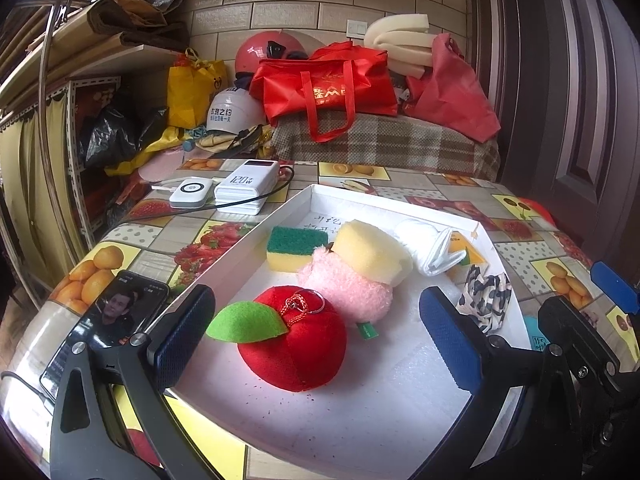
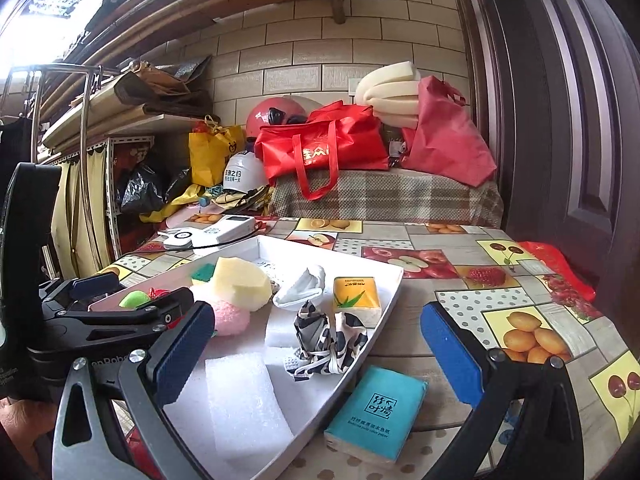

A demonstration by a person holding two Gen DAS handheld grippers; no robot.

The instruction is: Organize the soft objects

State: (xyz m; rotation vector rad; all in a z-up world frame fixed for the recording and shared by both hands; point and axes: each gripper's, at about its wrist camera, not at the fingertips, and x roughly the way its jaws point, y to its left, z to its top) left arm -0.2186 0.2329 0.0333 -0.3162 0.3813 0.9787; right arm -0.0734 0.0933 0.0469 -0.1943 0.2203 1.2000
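1. The desk (image 2: 420, 340), under its fruit-print cloth, carried a white tray (image 1: 276, 216), my landmark for everything else.
2. Inside the tray, at its near end, sat the red plush apple (image 1: 296, 344); a pink fuzzy toy (image 1: 348, 284) touched it just behind, with a yellow sponge (image 1: 372, 248) leaning on that toy.
3. Deeper in the tray lay a green-topped scrub sponge (image 1: 294, 248), a folded white cloth (image 1: 428, 244) and a black-and-white patterned cloth (image 2: 328, 340).
4. Outside the tray, just off its near right rim, lay a teal tissue pack (image 2: 376, 412), apparently the one soft thing not yet in.
5. The left gripper (image 1: 316, 344) hung over the tray's near end, fingers wide, straddling the apple without touching it.
6. The right gripper (image 2: 316, 344) hung at the tray's right rim, fingers wide and holding nothing. I judged the tissue pack came next: lower squarely over its short sides and squeeze lightly, since it would dent.
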